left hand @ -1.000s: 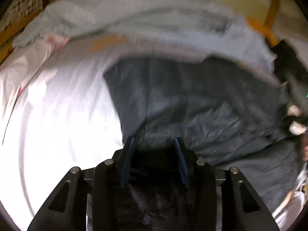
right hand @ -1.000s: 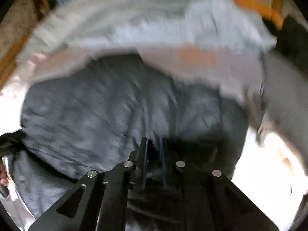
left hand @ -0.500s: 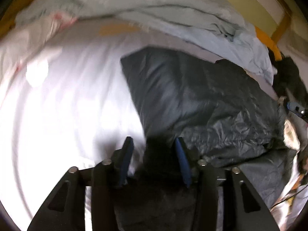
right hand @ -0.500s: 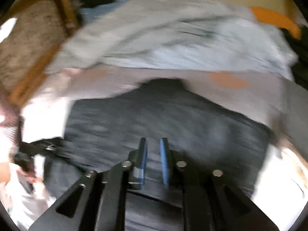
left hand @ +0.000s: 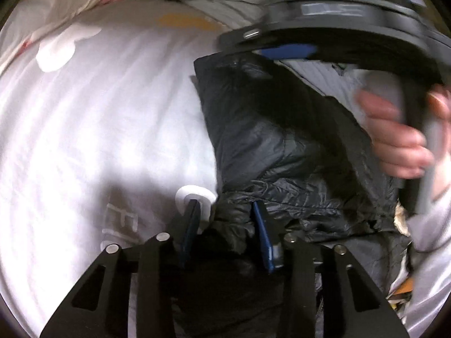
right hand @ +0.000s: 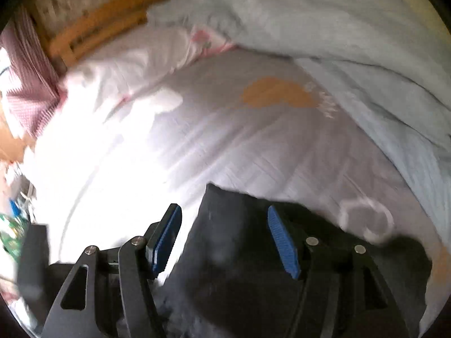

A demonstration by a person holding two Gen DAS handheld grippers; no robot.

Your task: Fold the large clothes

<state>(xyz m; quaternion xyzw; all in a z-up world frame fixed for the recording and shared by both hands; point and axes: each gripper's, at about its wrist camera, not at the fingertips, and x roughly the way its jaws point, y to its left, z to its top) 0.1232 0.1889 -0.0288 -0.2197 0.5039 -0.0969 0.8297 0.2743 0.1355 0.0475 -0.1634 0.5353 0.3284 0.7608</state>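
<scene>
1. On the bed, a black puffy jacket [left hand: 270, 140] lay on a white sheet [left hand: 98, 118].
2. It lay partly folded, with a straight edge along its left side in the left camera's view.
3. The sheet had an orange patch [right hand: 276, 94] and a white ring [right hand: 366, 219] printed on it.
4. A pale blue blanket [right hand: 338, 28] was bunched up at the far side of the bed.
5. A white pillow [right hand: 126, 64] with pink marks sat near the wooden bed frame [right hand: 98, 28].
6. The left gripper [left hand: 225, 225] pointed down at the near edge of the jacket.
7. A bunch of black jacket cloth sat between its two blue pads [left hand: 262, 233].
8. Its jaws were closing on that bunch, and the cloth looked pinched between them.
9. The right gripper [right hand: 225, 239] was over the far corner of the jacket.
10. Its blue pads [right hand: 282, 242] stood wide apart and were opening.
11. The jacket corner lay under the gap, but the pads did not press on it.
12. In the left camera's view, the right gripper showed as a blurry black shape above the jacket.
13. A hand [left hand: 400, 135] in a grey sleeve [left hand: 431, 239] was wrapped around its handle.
</scene>
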